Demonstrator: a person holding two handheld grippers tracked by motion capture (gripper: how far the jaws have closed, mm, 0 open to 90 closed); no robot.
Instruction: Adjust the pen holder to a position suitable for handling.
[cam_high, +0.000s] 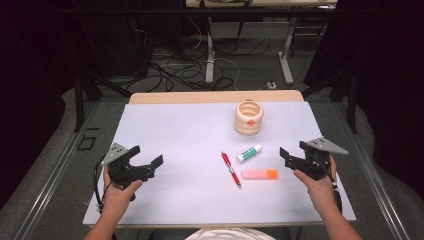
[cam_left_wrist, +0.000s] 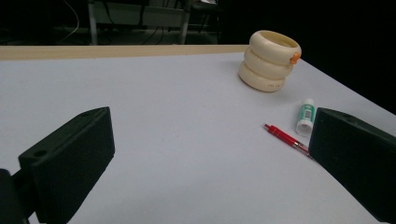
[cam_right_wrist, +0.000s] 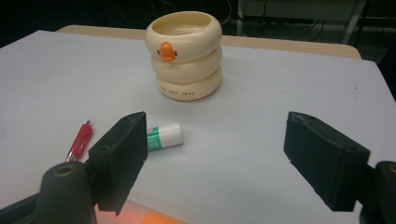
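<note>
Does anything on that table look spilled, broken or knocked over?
Nothing stands out. The cream ring-shaped pot stands upright, and the red pen, the glue stick and the orange marker lie apart on the white table, none visibly damaged. Both grippers are open and hold nothing.

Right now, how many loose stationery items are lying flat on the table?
3. Red pen at centre, white glue stick just right of its tip and nearer the cream ringed pen holder, orange highlighter nearest the right gripper. None look hidden.
</note>
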